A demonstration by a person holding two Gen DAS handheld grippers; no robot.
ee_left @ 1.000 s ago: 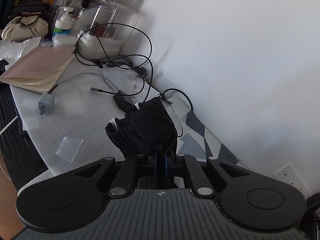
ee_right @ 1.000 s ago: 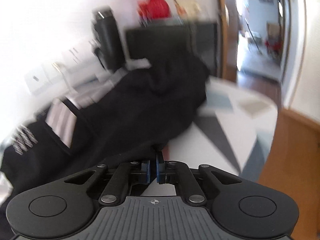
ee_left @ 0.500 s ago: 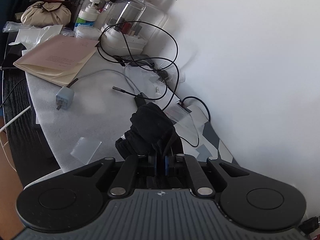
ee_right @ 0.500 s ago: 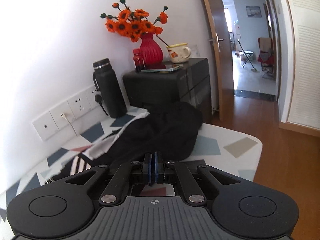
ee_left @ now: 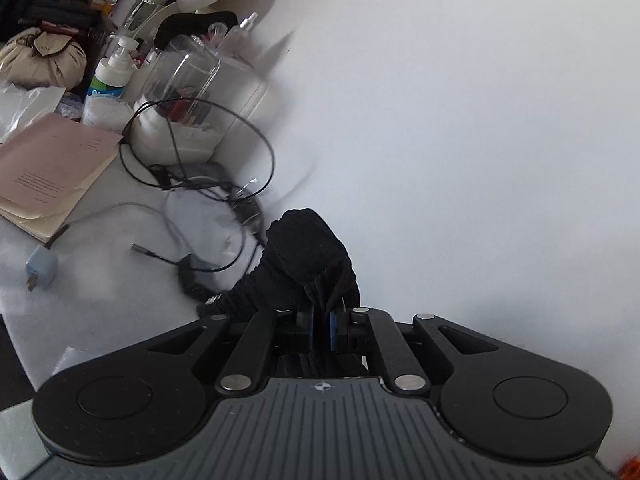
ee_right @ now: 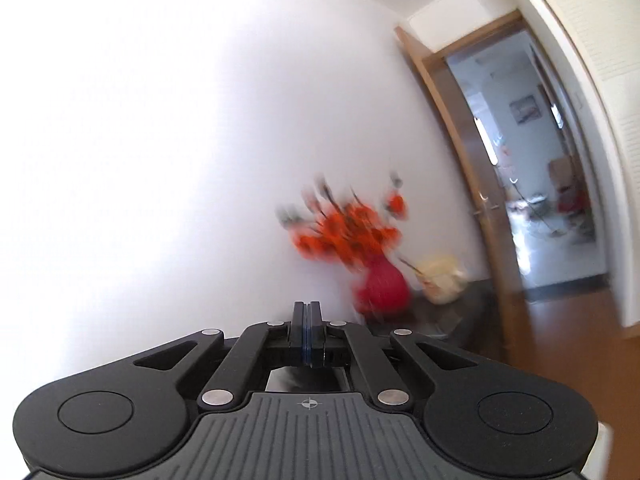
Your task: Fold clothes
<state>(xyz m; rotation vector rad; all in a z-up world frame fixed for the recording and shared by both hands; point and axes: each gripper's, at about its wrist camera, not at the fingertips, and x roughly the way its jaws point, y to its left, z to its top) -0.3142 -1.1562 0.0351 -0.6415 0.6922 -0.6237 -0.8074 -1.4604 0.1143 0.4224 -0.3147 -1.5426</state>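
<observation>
A white wall fills most of both views. Below it in the left wrist view lies a grey table with a pink paper stack, a clear plastic container, black cables and a small blue charger. The black garment is bunched just above the left gripper, which is clenched on its fabric, above the table's edge. The right gripper is pressed fully together; a little dark cloth shows under it, but I cannot tell if it is held. Behind stand a blurred red vase with orange flowers, a cream mug and an open doorway.
</observation>
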